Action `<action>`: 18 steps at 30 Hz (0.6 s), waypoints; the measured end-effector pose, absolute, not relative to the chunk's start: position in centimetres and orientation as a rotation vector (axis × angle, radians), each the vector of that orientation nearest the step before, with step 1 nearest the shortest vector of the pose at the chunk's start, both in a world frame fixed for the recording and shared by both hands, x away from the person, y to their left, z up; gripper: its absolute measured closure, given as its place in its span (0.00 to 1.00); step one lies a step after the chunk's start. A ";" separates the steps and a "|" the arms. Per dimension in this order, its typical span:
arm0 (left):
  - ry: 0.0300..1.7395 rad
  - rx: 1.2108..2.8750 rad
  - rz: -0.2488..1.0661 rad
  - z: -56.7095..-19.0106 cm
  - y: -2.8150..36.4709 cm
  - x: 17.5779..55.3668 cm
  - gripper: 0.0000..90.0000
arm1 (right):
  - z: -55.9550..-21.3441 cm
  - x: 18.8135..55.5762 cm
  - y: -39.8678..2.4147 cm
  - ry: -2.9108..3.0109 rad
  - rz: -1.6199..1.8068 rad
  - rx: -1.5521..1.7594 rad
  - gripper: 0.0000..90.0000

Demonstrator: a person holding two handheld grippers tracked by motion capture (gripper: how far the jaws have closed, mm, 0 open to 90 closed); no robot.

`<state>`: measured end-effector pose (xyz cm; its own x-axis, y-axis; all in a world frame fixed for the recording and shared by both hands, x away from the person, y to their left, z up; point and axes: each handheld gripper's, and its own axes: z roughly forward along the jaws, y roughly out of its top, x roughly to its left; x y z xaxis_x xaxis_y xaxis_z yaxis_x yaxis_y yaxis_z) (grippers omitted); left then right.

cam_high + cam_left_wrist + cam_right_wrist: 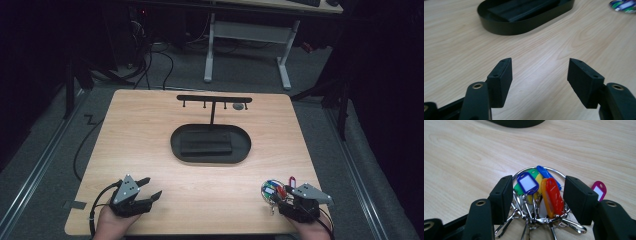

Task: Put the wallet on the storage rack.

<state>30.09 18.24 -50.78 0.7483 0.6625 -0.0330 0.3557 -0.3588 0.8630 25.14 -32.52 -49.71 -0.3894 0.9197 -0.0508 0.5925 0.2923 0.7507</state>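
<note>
A bunch of keys (pixel 272 191) on a metal ring carries several coloured plastic tags and lies near the table's front right corner. My right gripper (pixel 282 194) sits just behind it. In the right gripper view the open gripper (pixel 539 180) straddles the key bunch (pixel 536 192), one jaw on each side, and a pink tag (pixel 599 190) lies outside the right jaw. My left gripper (pixel 154 186) rests open at the front left, with nothing between its fingers. In the left gripper view the open gripper (pixel 540 61) faces bare wood, with the key bunch (pixel 624 5) far off.
A black oval tray (pixel 175 145) holding a flat black block (pixel 206 142) lies mid-table. Behind it stands a black T-shaped rack (pixel 214 98) with small hooks, and a small grey object (pixel 239 106) sits near its right end. A desk frame stands on the floor beyond.
</note>
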 end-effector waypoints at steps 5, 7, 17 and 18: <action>0.766 2.019 0.346 -51.1 17.7 30.3 0.38 | -49.2 25.2 -31.5 2.187 0.799 1.291 0.47; 0.771 2.024 0.318 -51.2 17.6 30.4 0.36 | -48.8 25.2 -31.0 2.223 0.780 1.275 0.49; 0.729 2.021 0.373 -51.2 17.9 29.9 0.39 | -47.3 26.1 -29.6 2.399 0.694 1.240 0.66; 0.728 2.027 0.370 -51.3 17.8 29.9 0.39 | -47.2 26.3 -29.4 2.422 0.671 1.237 0.67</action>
